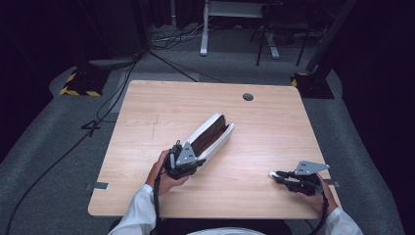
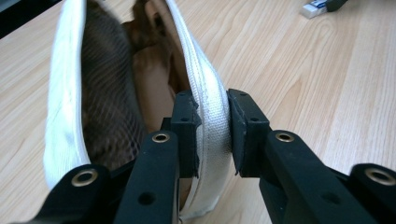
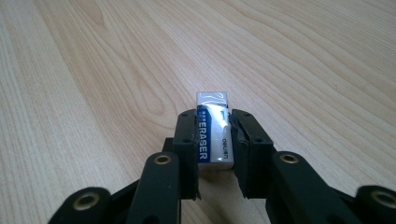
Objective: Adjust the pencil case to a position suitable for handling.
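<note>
A: Why does the left gripper (image 2: pixel 212 135) hold the pencil case (image 1: pixel 209 135) by only one side?

B: Its jaws pinch the near white wall of the case, along the zipper edge. I think this keeps the mouth open. In the left gripper view the two white walls stand apart, and the brown lining (image 2: pixel 109 102) shows between them.

A: And the case itself, where is it?

B: It lies near the middle of the wooden table (image 1: pixel 274 127), with its long body pointing away from the person and its open side up.

A: What does the right gripper (image 3: pixel 214 140) do?

B: Its jaws are pressed on the two long sides of an eraser (image 3: pixel 214 133), white with a blue sleeve. In the high view this gripper (image 1: pixel 275 175) is low at the right front of the table, well apart from the case. I cannot tell if the eraser touches the wood.

A: So the eraser should go inside?

B: That is my guess only: one hand holds the opening ready, the other brings the thing.
</note>
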{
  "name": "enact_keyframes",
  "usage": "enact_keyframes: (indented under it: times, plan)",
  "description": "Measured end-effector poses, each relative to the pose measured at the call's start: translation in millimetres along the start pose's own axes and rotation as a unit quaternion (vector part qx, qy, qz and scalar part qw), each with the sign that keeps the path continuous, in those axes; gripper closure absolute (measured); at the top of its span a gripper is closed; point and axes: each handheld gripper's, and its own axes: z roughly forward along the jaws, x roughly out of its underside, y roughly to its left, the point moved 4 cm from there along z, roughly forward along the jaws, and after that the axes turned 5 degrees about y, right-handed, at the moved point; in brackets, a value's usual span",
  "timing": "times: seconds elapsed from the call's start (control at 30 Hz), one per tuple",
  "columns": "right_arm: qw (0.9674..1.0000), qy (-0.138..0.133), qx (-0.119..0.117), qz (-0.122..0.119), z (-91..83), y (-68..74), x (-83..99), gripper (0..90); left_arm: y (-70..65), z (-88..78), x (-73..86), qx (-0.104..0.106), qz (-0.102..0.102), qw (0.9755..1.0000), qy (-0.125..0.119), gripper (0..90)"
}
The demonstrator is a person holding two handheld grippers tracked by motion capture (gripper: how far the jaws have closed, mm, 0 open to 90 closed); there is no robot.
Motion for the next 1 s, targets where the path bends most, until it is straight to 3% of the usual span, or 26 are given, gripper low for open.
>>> enact_keyframes:
  times: [0.33, 0.4, 0.57, 0.7, 0.8, 0.93, 1.0]
  plan:
    - [1.0000, 0.000, 0.000, 0.001, 0.0, 0.0, 0.0, 73.1, 0.7, -23.8, 21.2, -0.026, -0.026, 0.9993, 0.002, 66.8]
    - [1.0000, 0.000, -0.001, 0.001, 0.0, 0.0, 0.0, 73.1, 3.1, -28.1, 22.4, -0.028, -0.035, 0.9989, -0.008, 64.0]
    - [1.0000, 0.000, -0.002, 0.001, 0.0, -0.2, -0.1, 73.0, 0.5, -24.2, 8.5, -0.024, -0.047, 0.9983, -0.023, 44.9]
    - [1.0000, 0.000, -0.002, 0.001, 0.0, -0.2, -0.1, 73.0, -6.5, -9.5, -9.2, -0.033, -0.041, 0.9984, -0.019, 40.7]
    - [1.0000, 0.000, -0.001, 0.000, 0.0, 0.0, -0.1, 72.9, -6.9, 2.2, -15.0, -0.037, -0.044, 0.9983, -0.010, 41.9]
    - [1.0000, 0.000, -0.001, 0.000, 0.0, 0.0, -0.1, 72.9, -7.1, 12.0, -17.1, -0.029, -0.025, 0.9992, 0.006, 63.1]
    - [1.0000, 0.000, -0.001, 0.000, 0.0, -0.1, -0.1, 72.9, -7.6, 13.4, -18.8, -0.014, -0.019, 0.9997, -0.002, 73.1]
